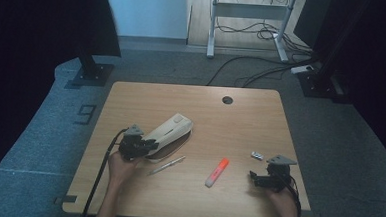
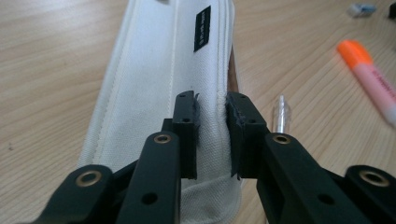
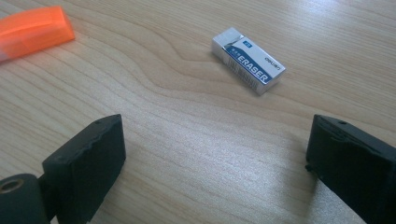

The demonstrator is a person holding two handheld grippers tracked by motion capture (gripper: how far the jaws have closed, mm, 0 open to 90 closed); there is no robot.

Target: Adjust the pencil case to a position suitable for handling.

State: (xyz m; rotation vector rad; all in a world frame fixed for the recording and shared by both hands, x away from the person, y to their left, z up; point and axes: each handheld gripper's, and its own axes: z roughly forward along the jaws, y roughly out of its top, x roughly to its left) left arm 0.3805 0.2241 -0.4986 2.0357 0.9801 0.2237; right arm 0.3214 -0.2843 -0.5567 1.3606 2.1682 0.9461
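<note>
A cream fabric pencil case (image 1: 170, 130) lies slanted on the left half of the wooden table (image 1: 240, 121). My left gripper (image 1: 146, 145) holds its near end. In the left gripper view the two pads pinch a fold of the case's cloth (image 2: 154, 70) between them, so the left gripper (image 2: 212, 109) is shut on it. My right gripper (image 1: 262, 175) rests at the front right. Its jaws stand wide apart over bare wood (image 3: 215, 154), with a white eraser (image 3: 247, 60) a short way ahead of them.
An orange highlighter (image 1: 217, 172) lies between the two hands. A clear pen (image 1: 166, 165) lies just right of the case's near end. The eraser (image 1: 256, 155) sits beyond the right gripper. A cable hole (image 1: 227, 100) is near the far edge.
</note>
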